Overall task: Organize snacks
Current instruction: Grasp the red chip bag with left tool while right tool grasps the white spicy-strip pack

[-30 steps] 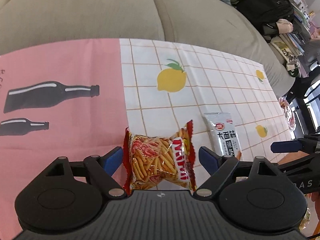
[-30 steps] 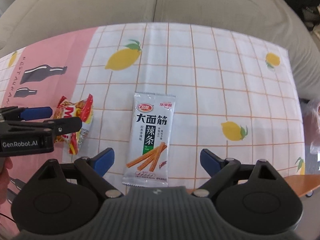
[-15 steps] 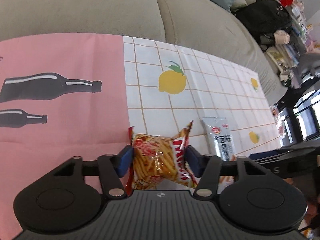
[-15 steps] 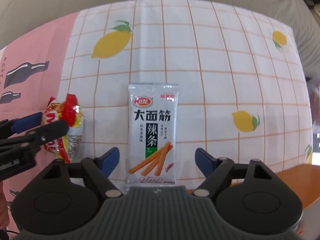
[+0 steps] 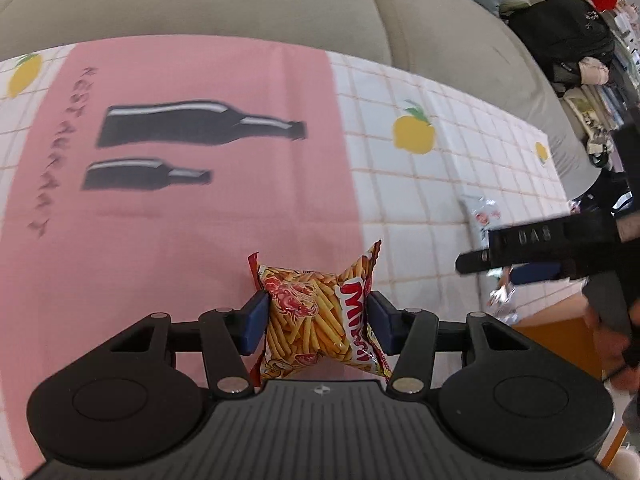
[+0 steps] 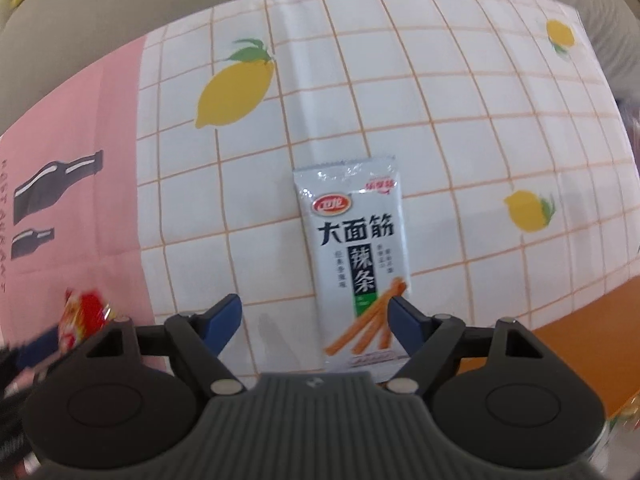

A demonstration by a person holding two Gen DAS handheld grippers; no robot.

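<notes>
My left gripper [image 5: 316, 318] is shut on a red and yellow bag of fries-shaped snacks [image 5: 316, 312] and holds it over the pink part of the tablecloth [image 5: 160, 240]. A silver spicy-strip packet [image 6: 354, 256] lies flat on the checked cloth. My right gripper [image 6: 316, 318] is open, its right finger at the packet's lower right edge and its left finger well to the left. The packet's top shows in the left wrist view [image 5: 482, 212] behind the right gripper's arm [image 5: 532, 240]. The snack bag shows blurred at the left of the right wrist view [image 6: 82, 312].
A beige sofa [image 5: 240, 4] runs behind the table. The cloth has lemon prints [image 6: 236, 88] and bottle prints [image 5: 196, 122]. The bare orange table edge [image 6: 580, 332] shows at the front right. A black bag [image 5: 560, 36] and clutter sit at the far right.
My left gripper closed on the snack bag and carried it left over the pink area. My right gripper moved forward and narrowed around the lower end of the silver packet.
</notes>
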